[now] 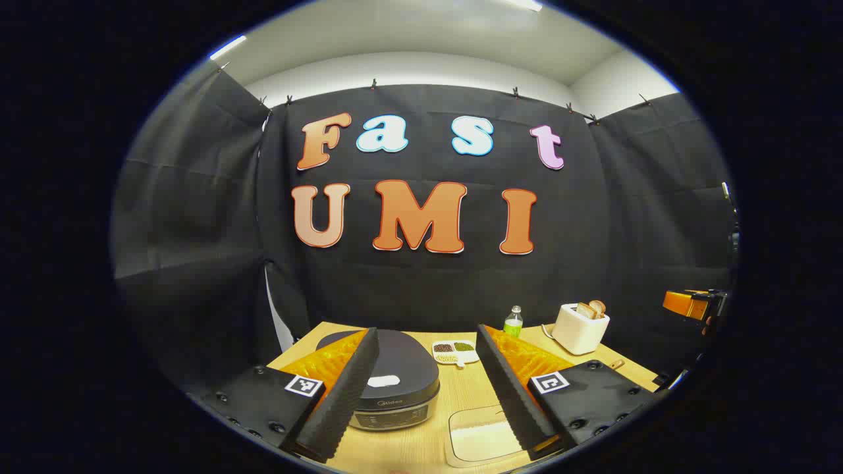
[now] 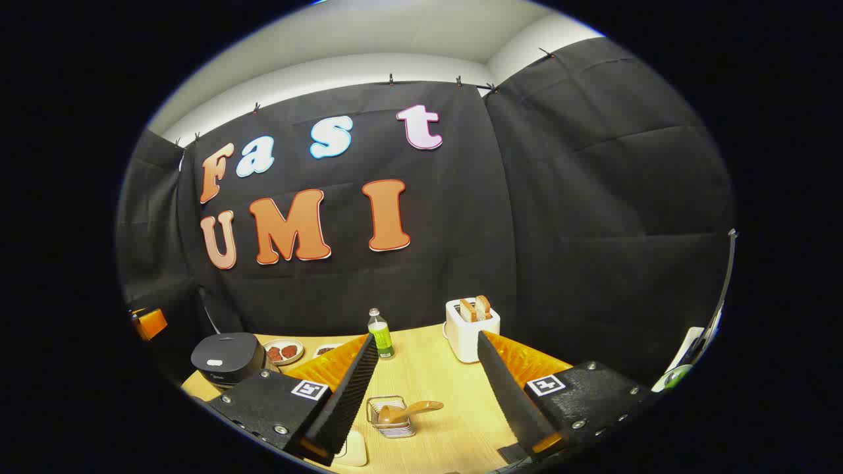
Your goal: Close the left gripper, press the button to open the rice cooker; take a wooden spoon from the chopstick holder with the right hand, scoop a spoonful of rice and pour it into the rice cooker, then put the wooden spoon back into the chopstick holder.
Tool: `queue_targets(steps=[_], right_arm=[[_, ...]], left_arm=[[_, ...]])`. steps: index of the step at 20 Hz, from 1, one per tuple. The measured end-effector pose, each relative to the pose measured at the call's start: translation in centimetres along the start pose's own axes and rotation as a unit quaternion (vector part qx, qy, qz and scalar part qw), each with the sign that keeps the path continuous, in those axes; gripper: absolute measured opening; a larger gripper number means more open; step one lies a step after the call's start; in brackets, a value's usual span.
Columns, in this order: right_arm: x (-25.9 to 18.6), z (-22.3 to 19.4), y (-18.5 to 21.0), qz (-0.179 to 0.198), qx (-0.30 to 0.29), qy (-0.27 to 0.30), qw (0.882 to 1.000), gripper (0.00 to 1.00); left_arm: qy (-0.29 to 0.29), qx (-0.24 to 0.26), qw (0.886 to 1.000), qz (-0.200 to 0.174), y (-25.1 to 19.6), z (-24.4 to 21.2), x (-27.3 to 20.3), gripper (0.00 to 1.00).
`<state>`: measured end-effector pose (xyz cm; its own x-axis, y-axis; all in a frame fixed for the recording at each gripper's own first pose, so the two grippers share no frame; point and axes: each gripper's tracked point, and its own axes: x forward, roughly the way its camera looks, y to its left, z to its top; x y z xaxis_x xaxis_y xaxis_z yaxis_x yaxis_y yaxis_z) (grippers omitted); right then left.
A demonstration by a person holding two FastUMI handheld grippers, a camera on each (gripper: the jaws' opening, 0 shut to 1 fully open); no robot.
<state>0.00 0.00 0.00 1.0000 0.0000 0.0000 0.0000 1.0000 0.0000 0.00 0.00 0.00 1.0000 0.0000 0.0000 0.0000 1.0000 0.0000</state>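
table [image 1: 421, 447] holds it all | cooker [image 1: 388, 378] lid down, in front of left gripper [image 1: 427, 388], fingers wide apart | toaster [image 2: 471, 329] at back | right gripper [image 2: 428, 388] fingers wide apart, over holder [image 2: 390, 418] | spoon [image 2: 408, 411] lies tilted in holder

One rice cooker [image 1: 388, 382], one toaster [image 2: 471, 329], one bottle [image 2: 379, 334]

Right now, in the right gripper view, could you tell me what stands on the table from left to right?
Rice cooker → plate of red pieces → green bottle → chopstick holder with the wooden spoon → toaster.
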Motion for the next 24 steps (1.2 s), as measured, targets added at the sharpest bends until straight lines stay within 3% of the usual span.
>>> queue_targets(steps=[1, 3, 4, 5, 6, 10, 11, 17, 18, 21, 24], right_arm=[[0.0, 0.1, -0.4, -0.006, -0.004, -0.003, 1.0, 0.94], [-0.4, 0.0, -0.8, -0.012, -0.006, -0.005, 1.0, 0.94], [-0.5, 0.0, -0.6, -0.011, -0.006, -0.007, 1.0, 0.94], [-0.6, -0.1, -0.6, -0.011, -0.009, -0.005, 1.0, 0.94], [-0.6, -0.3, -0.7, -0.012, -0.011, -0.003, 1.0, 0.94], [-0.8, 0.0, -0.9, -0.011, -0.003, -0.005, 1.0, 0.94], [-0.8, 0.1, -1.0, -0.013, -0.003, -0.006, 1.0, 0.94], [-0.9, -0.3, -1.1, -0.018, -0.013, -0.004, 1.0, 0.94], [-1.0, -0.5, -1.2, -0.019, -0.014, -0.003, 1.0, 0.94], [-0.8, -0.7, -1.2, -0.02, -0.013, 0.001, 1.0, 0.94], [-0.6, -0.6, -1.1, -0.02, -0.019, -0.003, 1.0, 0.94]], left_arm=[[-0.003, -0.002, 1.0, 0.001, 0.0, 0.2, -0.3, 0.94], [-0.008, 0.001, 1.0, 0.008, 0.5, 0.6, -0.6, 0.94], [-0.011, 0.009, 1.0, 0.009, 0.6, 0.8, -0.7, 0.99], [-0.014, 0.017, 1.0, 0.013, 0.8, 0.9, -0.8, 0.94], [-0.013, 0.024, 1.0, 0.016, 1.1, 1.0, -0.7, 0.95], [-0.007, 0.013, 1.0, 0.021, 1.6, 0.6, -1.0, 1.0], [-0.008, 0.013, 1.0, 0.023, 1.8, 0.7, -1.0, 0.94], [0.001, 0.02, 0.999, 0.034, 2.8, 0.2, -0.3, 0.94], [-0.002, 0.021, 0.999, 0.04, 3.1, 0.4, -0.2, 0.99], [-0.004, 0.016, 0.999, 0.043, 3.3, 0.4, -0.1, 0.94], [0.003, 0.02, 0.999, 0.04, 3.4, -0.3, 0.3, 0.66]])
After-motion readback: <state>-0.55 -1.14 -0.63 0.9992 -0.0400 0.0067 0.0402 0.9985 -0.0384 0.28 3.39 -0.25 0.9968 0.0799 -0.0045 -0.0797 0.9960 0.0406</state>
